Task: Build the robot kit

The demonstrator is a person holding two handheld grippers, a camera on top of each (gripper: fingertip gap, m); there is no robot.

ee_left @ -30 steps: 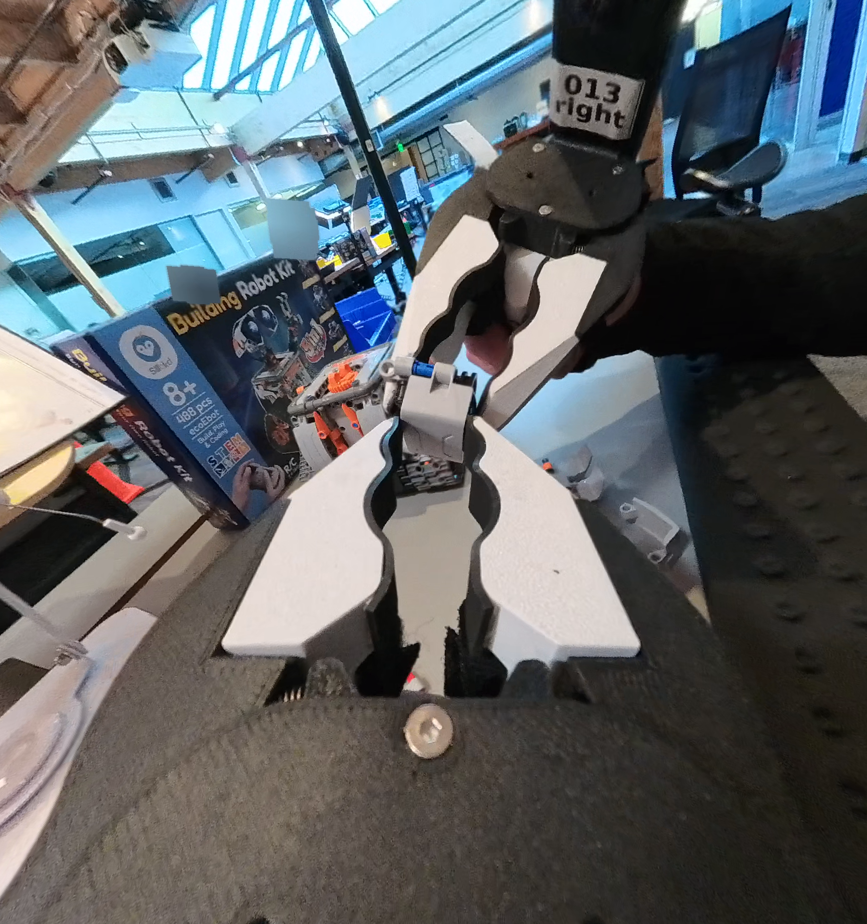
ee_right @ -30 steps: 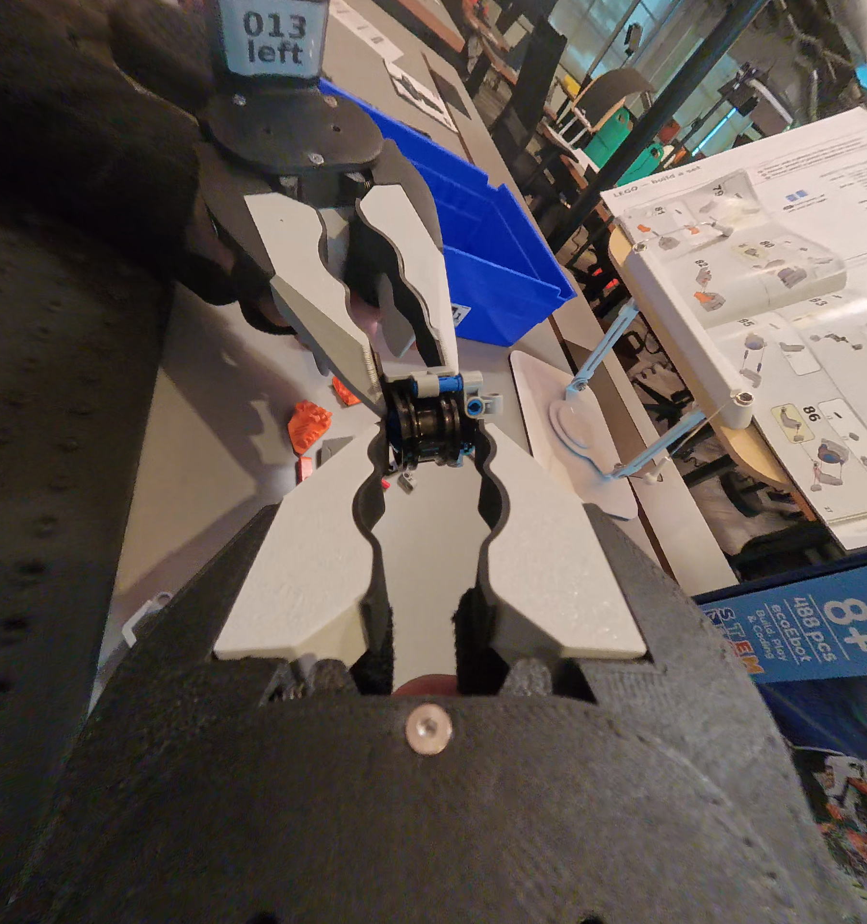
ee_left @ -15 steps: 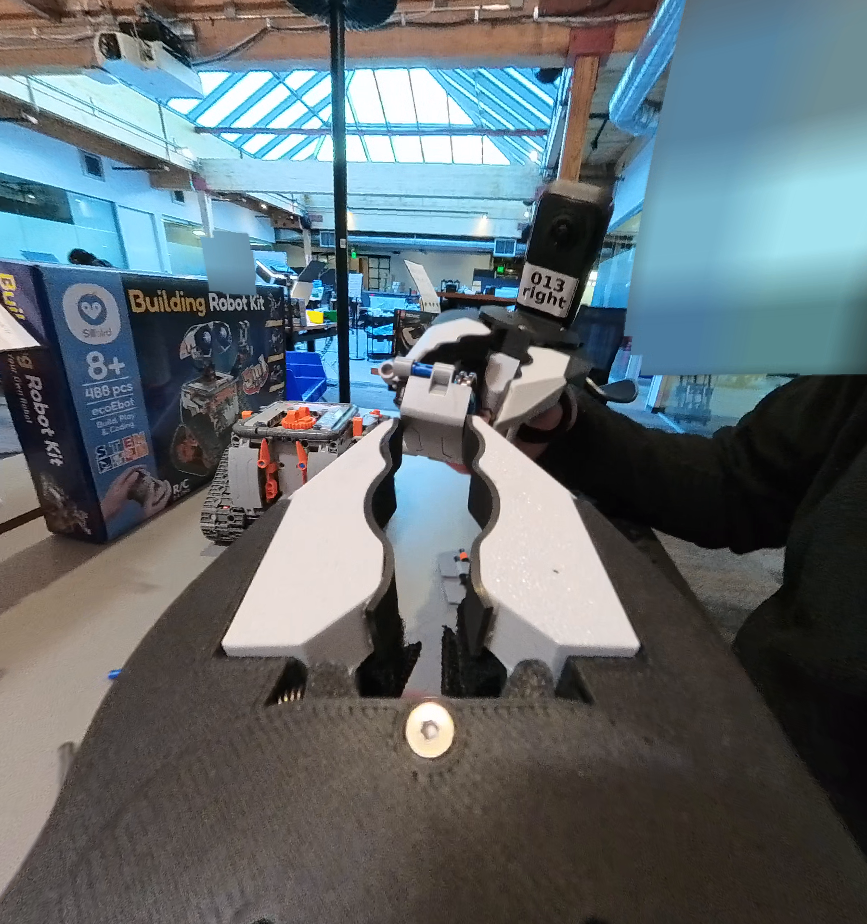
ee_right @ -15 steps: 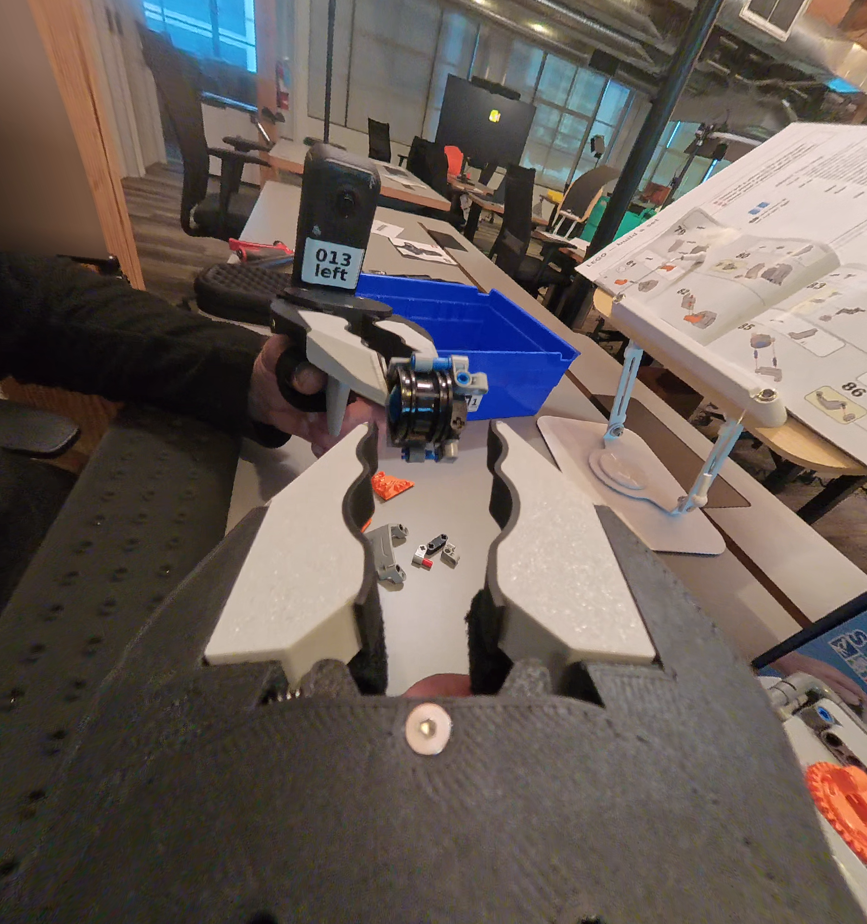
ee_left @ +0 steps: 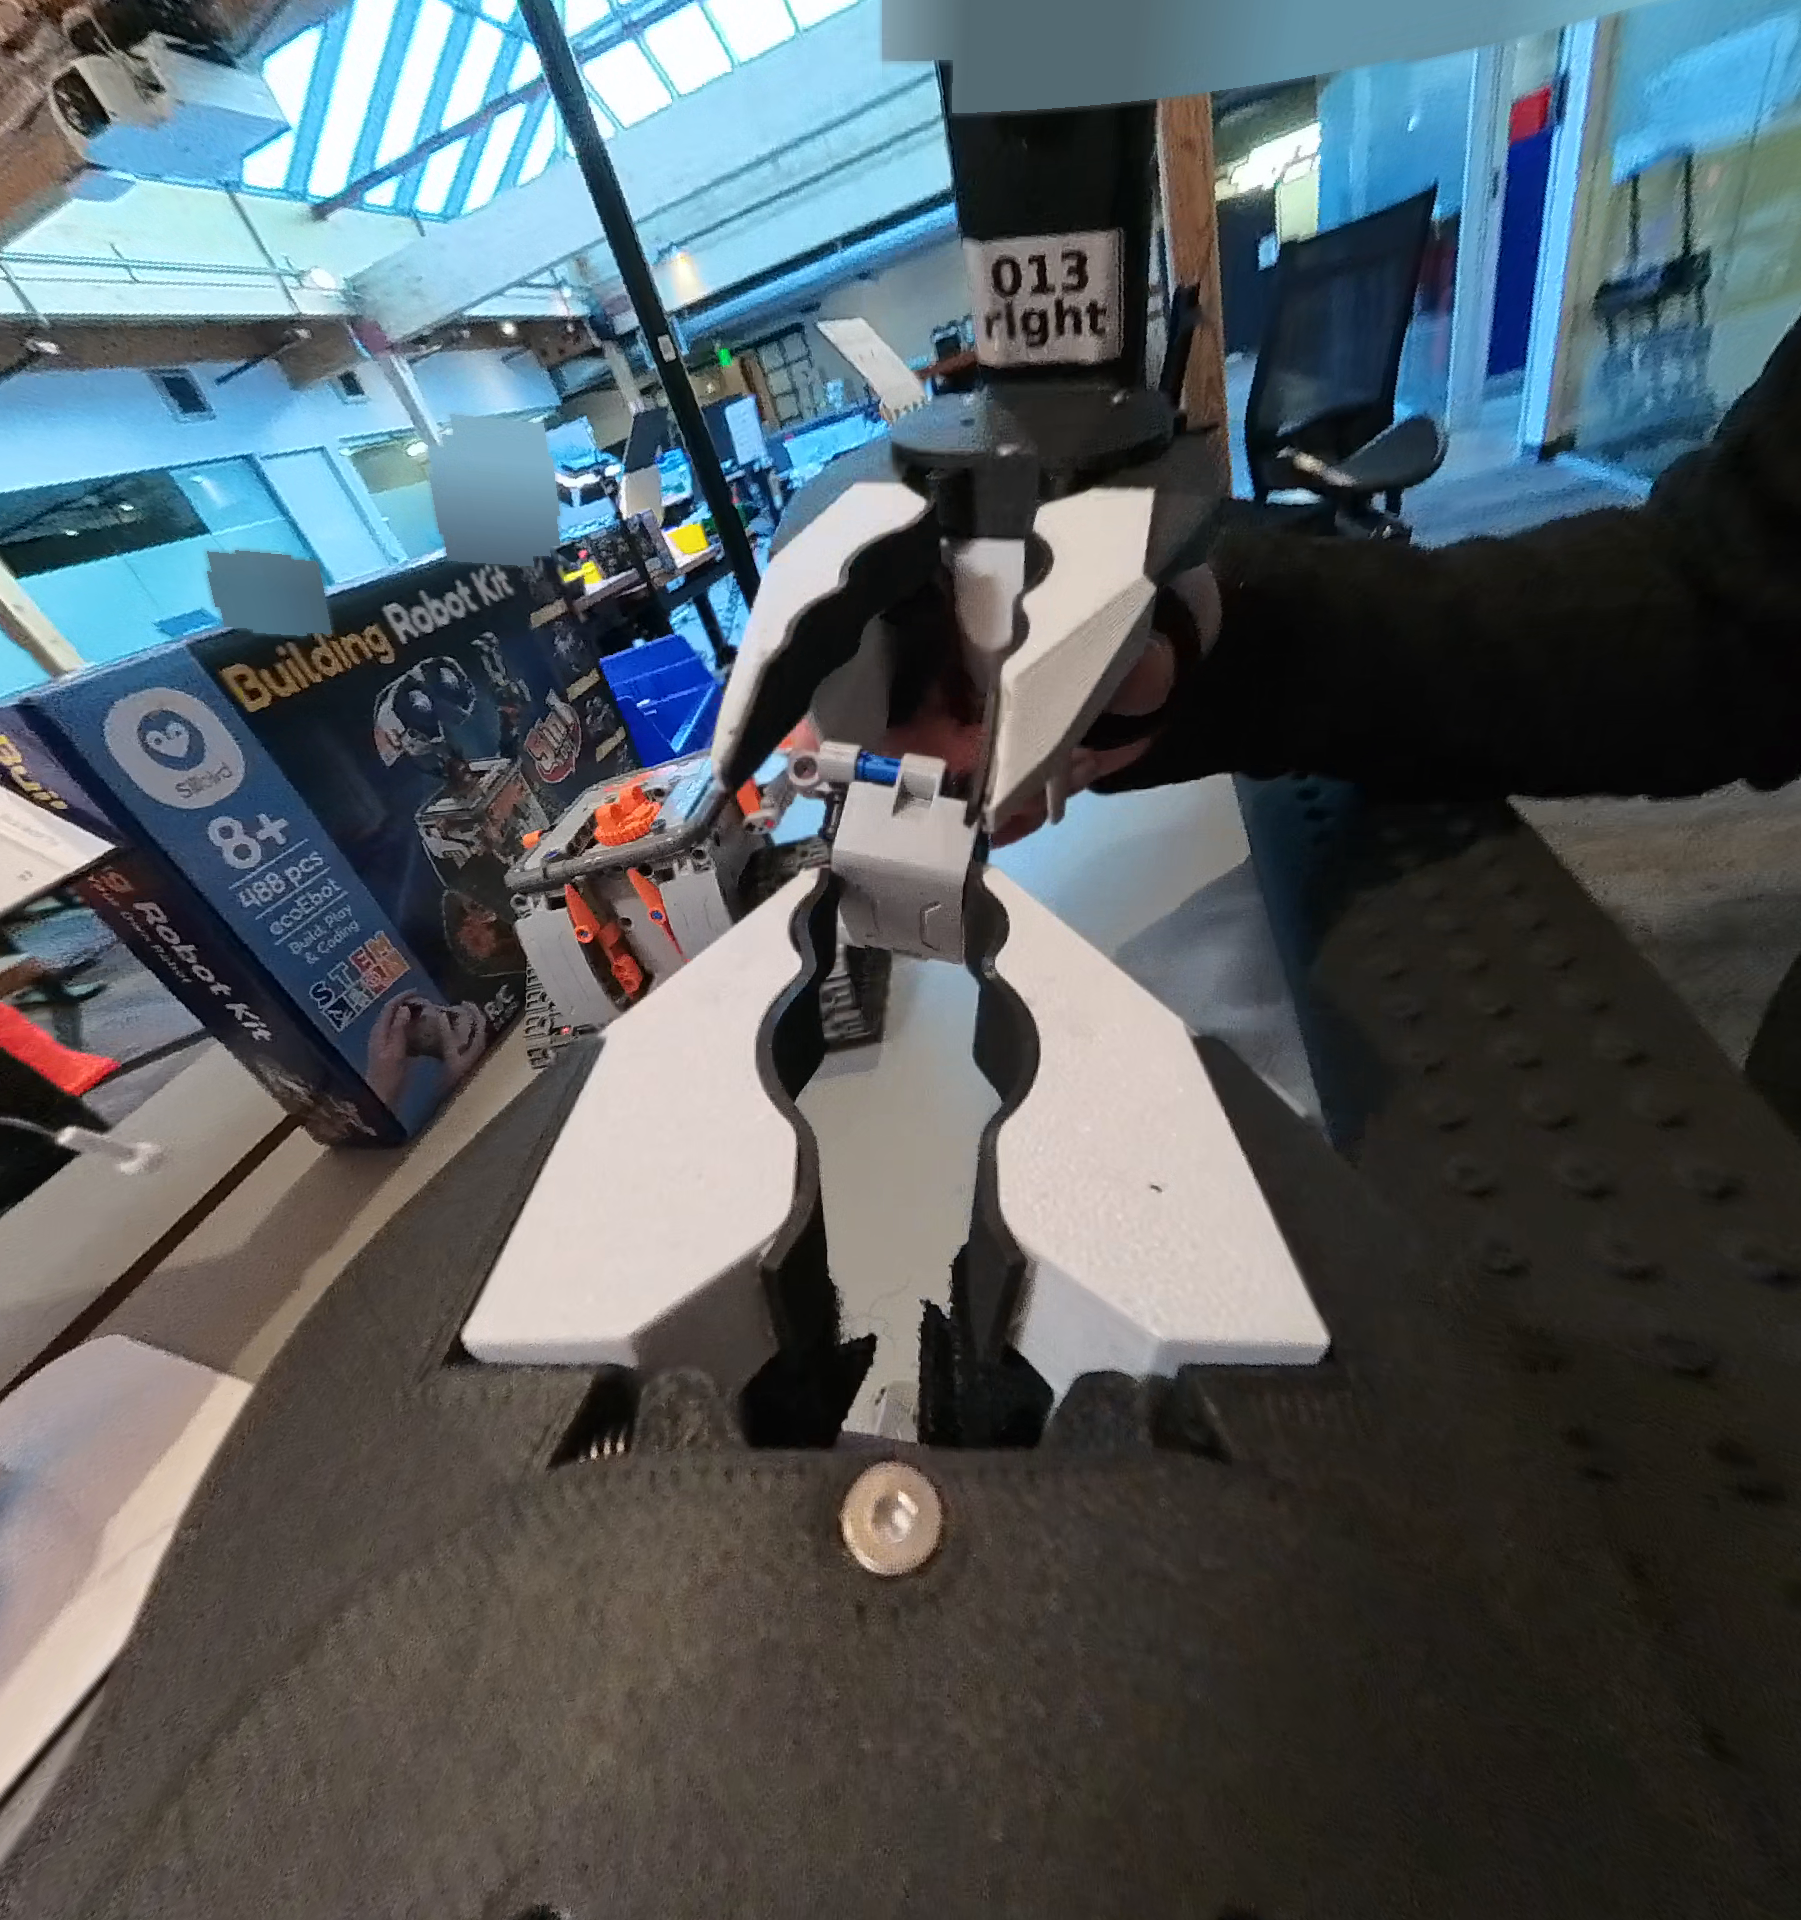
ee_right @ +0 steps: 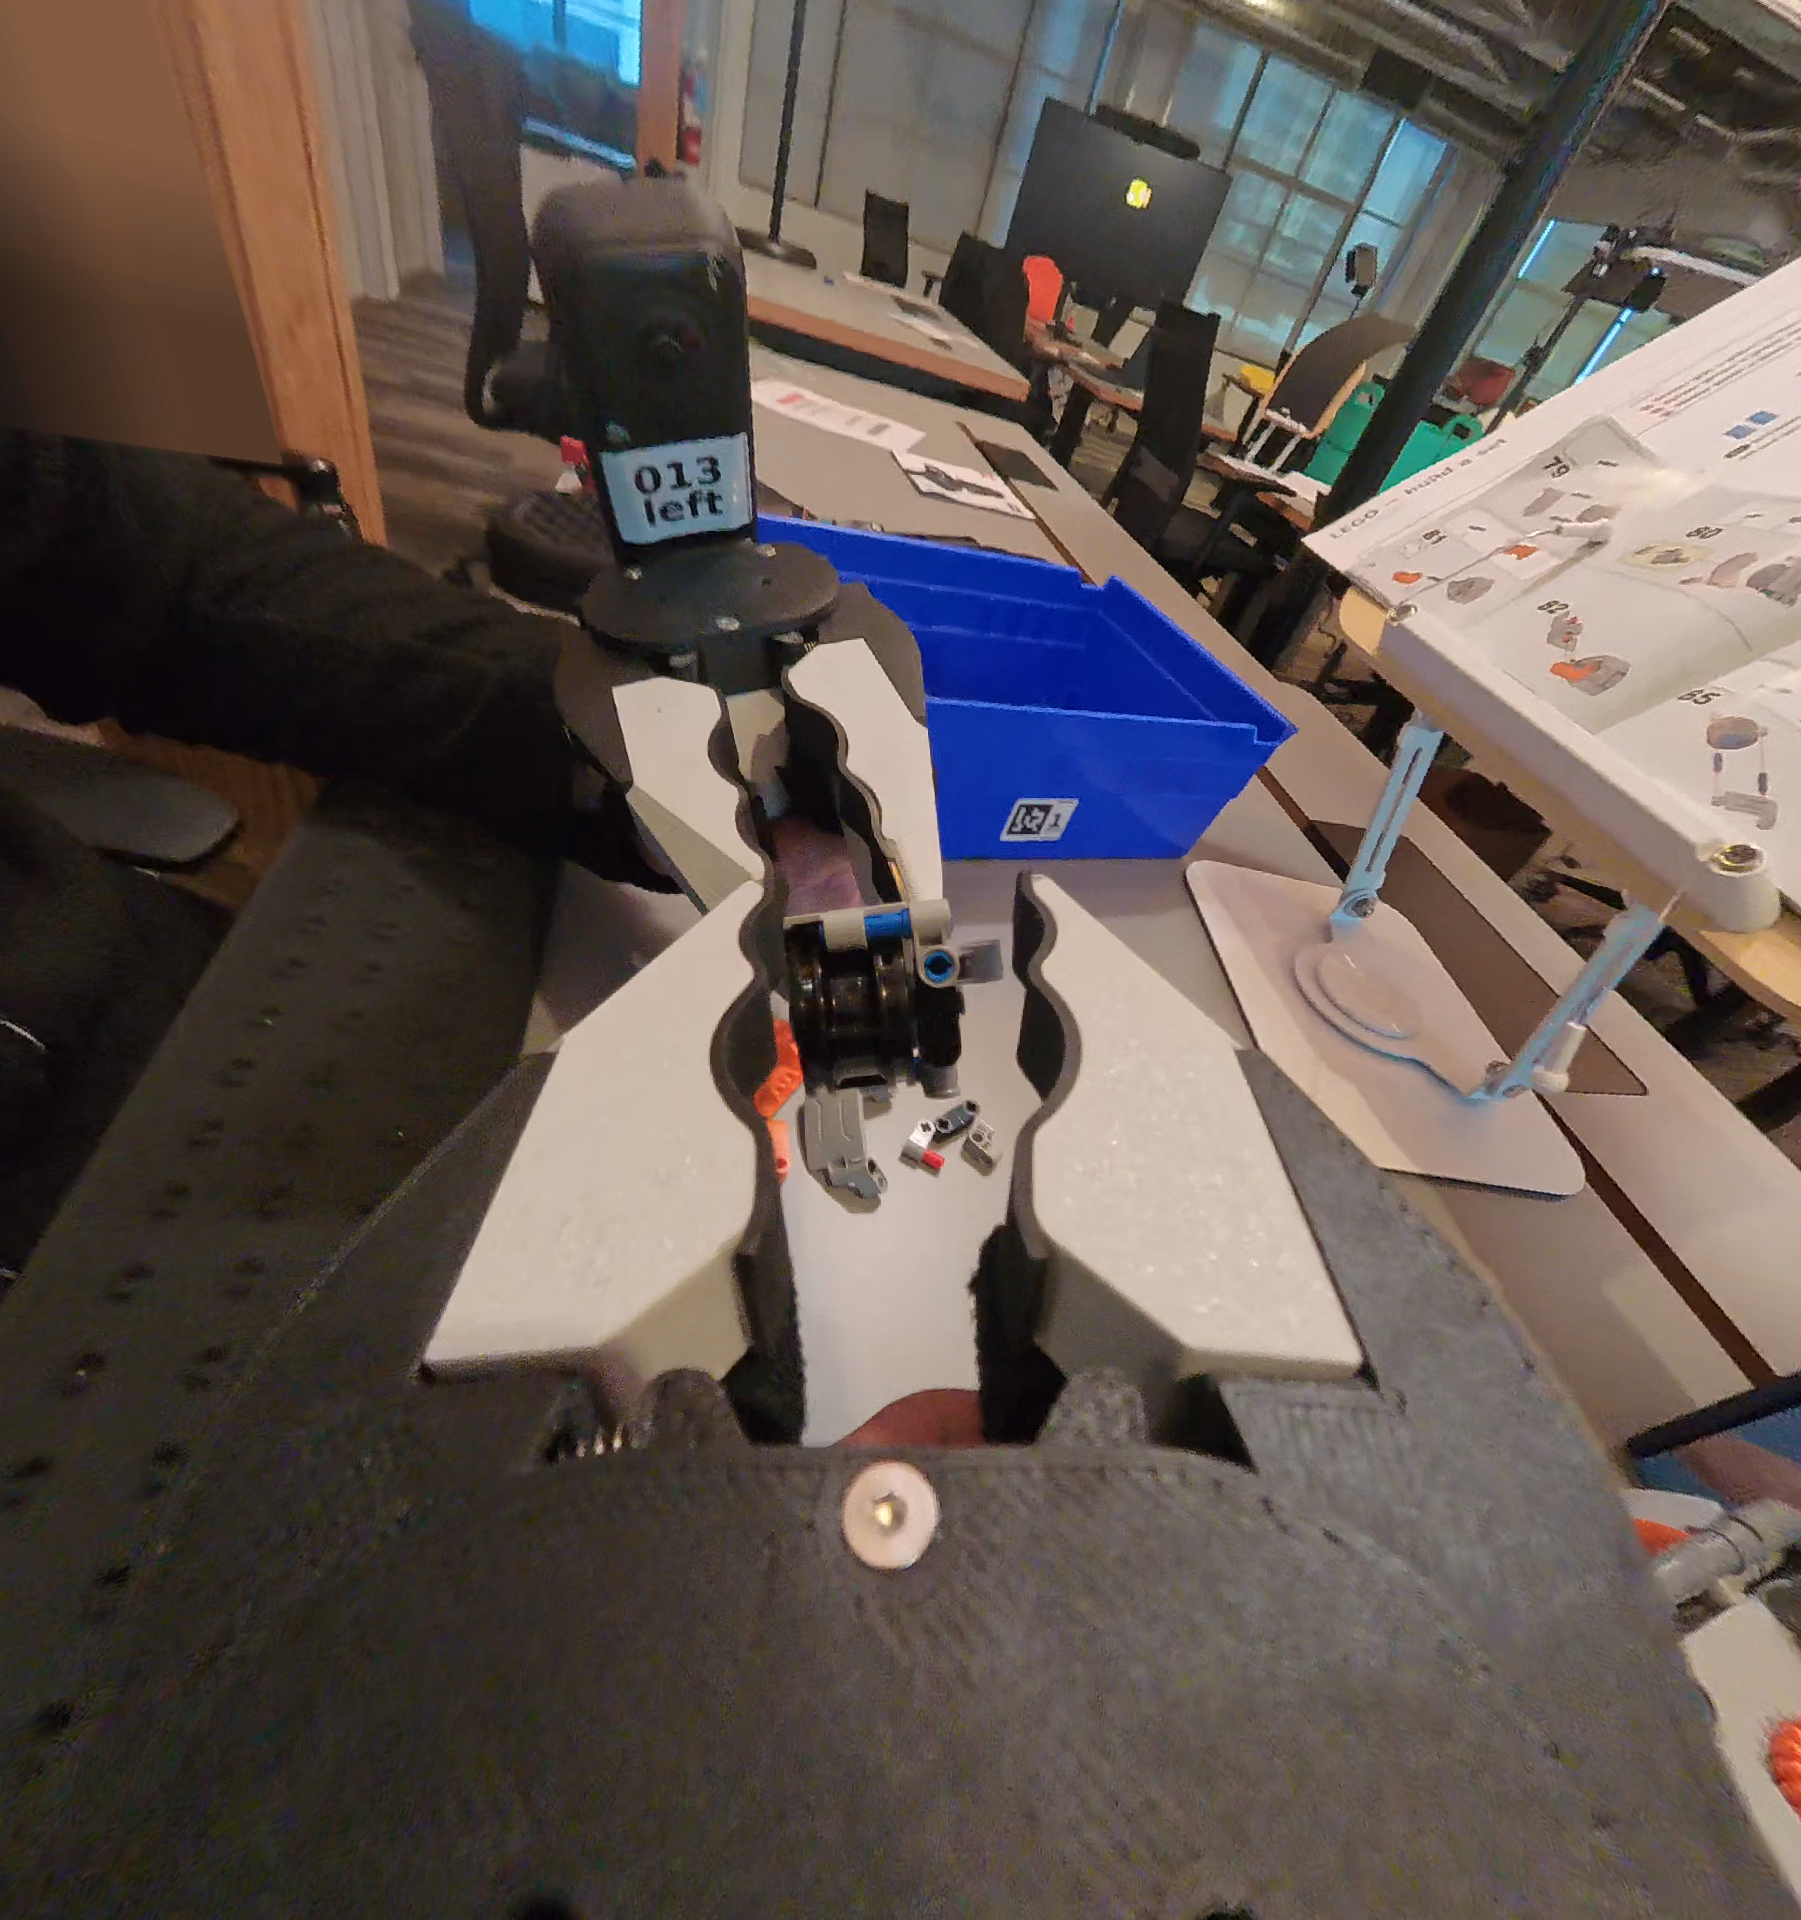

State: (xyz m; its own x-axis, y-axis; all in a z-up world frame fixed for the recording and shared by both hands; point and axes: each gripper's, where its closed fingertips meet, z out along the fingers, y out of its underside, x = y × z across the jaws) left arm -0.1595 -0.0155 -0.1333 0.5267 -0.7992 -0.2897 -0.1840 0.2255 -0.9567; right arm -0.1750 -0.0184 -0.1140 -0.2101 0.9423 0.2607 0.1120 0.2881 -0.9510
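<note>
black textured gripper body (ee_left: 875,1662), pale grey wavy-edged fingers (ee_left: 657,1174), silver screw (ee_left: 891,1519), black sleeve (ee_left: 1498,665)

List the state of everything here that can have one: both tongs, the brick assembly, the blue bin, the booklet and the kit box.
Left tongs: shut on the brick assembly.
Right tongs: open, straddling it without contact.
Brick assembly: held above the table.
Blue bin: upright, looks empty.
Instruction booklet: open on its stand.
Kit box: upright on the table.

Behind my grippers I see a blue bin (ee_right: 1062,717) beside a booklet stand (ee_right: 1395,997). A kit box (ee_left: 283,831) stands against a toy robot (ee_left: 615,894).
</note>
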